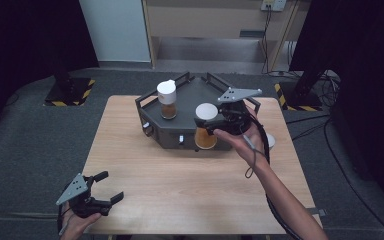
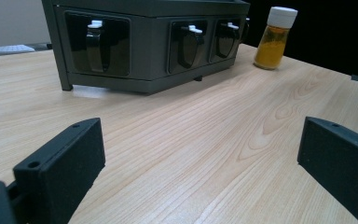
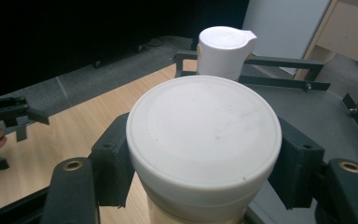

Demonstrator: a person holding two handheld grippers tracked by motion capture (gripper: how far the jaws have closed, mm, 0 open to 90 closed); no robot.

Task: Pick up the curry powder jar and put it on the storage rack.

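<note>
— Two tools; their state?
— Right tool (image 1: 206, 125) clamped on the white-capped jar (image 1: 206, 132), above the grey rack's (image 1: 190, 95) front. Left tool (image 1: 111, 186) stood apart over the pale wood counter (image 1: 180, 185); grey carpet (image 1: 30, 145) around.

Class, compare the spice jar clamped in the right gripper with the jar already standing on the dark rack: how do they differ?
The held jar hangs at the rack's front edge, clamped under its lid by the right gripper; the rack jar stands free on top. The held jar's lid is a flat disc; the rack jar's lid has a small spout-like lip. Both have white lids and brownish contents.
</note>
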